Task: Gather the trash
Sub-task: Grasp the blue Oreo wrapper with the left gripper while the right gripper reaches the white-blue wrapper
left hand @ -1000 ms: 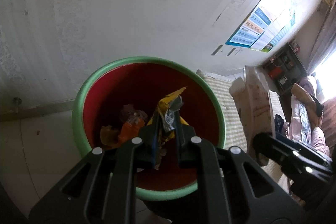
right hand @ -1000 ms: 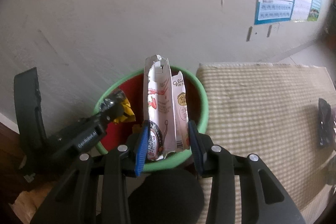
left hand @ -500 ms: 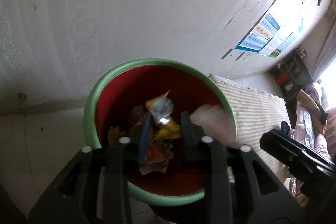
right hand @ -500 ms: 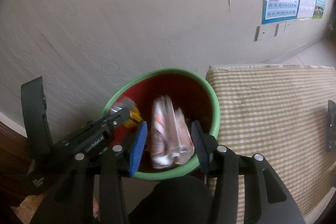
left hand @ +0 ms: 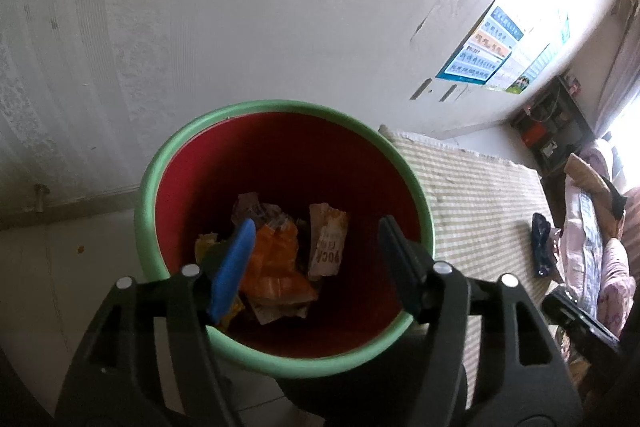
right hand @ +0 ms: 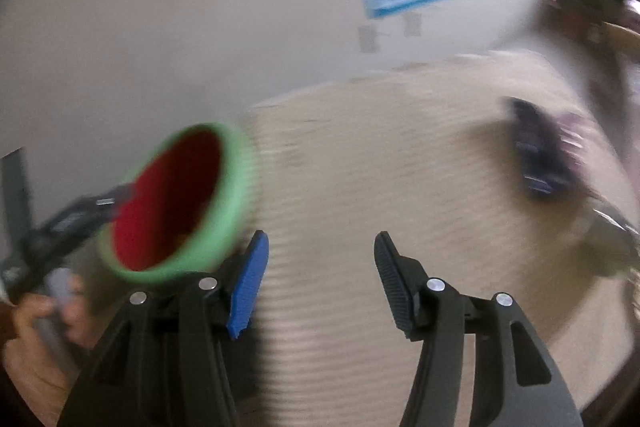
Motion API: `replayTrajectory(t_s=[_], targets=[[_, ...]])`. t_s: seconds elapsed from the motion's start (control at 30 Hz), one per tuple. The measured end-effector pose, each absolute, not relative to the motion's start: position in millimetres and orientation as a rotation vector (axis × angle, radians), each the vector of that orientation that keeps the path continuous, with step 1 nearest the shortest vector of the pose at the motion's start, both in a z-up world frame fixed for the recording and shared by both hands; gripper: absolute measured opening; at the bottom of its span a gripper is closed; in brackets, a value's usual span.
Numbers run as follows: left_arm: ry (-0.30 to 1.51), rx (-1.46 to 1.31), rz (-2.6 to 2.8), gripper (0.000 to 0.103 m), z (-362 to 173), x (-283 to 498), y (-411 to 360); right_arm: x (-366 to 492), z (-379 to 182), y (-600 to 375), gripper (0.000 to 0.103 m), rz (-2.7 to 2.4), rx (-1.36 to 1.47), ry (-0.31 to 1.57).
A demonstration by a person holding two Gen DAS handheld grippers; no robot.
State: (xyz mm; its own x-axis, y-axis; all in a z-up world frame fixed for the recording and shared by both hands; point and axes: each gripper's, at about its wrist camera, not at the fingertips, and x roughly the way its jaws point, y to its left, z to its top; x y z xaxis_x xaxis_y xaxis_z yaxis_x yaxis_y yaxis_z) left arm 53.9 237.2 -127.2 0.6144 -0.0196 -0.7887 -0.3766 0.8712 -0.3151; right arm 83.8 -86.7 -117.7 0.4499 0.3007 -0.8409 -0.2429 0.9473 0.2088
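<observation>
A red bin with a green rim [left hand: 168,155] stands by the wall; orange and white snack wrappers [left hand: 276,259] lie at its bottom. My left gripper [left hand: 316,247] hangs over the bin mouth, its jaws opening with nothing between them. In the blurred right wrist view the bin [right hand: 236,163] sits at the left. My right gripper [right hand: 320,267] is over the checked mat [right hand: 360,167], jaws opening and empty. A dark blue wrapper [right hand: 536,155] lies on the mat at the right, also visible as the dark blue wrapper [left hand: 540,243] in the left wrist view.
A white wall with a blue poster [left hand: 480,51] rises behind the bin. A dark shelf unit [left hand: 548,131] and pink bedding [left hand: 588,227] stand at the far right. A hand [right hand: 36,339] holds the left tool at the lower left.
Both grippers let go of their wrappers, which fell into the bin. The right gripper then swung right, away from the bin and over the mat. The left stayed over the bin.
</observation>
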Motion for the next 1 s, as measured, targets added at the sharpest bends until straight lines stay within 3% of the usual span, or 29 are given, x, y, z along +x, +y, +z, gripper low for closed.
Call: replayTrajectory(t_s=[0.1,0.3,0.47,0.5,0.57,0.6,0.83,1.0], targets=[[0.899,-0.461,0.221,0.062,-126,54,231,85,-122,-146,0.060,0.180,0.055,1.045],[0.894,-0.430,0.238,0.062,-118,56,217,93,-131,-273,0.060,-0.105,0.143,1.048],[0.886,-0.383,0.202,0.062,-108,59,192,108,-157,-312,0.060,-0.135,0.139,1.118],[0.886,-0.370,0.188,0.062,-105,61,185,112,-164,-315,0.058,-0.126,0.142,1.136],[0.883,-0.351,0.167,0.062,-101,61,173,113,-169,-315,0.042,-0.100,0.153,1.145],[0.883,-0.342,0.156,0.062,-100,62,168,113,-170,-315,0.026,-0.081,0.156,1.149],[0.914,-0.285,0.040,0.062,-97,81,107,87,-160,-304,0.009,0.051,0.228,1.099],[0.941,-0.238,-0.100,0.062,-100,109,36,40,-160,-293,0.005,0.154,0.391,1.085]])
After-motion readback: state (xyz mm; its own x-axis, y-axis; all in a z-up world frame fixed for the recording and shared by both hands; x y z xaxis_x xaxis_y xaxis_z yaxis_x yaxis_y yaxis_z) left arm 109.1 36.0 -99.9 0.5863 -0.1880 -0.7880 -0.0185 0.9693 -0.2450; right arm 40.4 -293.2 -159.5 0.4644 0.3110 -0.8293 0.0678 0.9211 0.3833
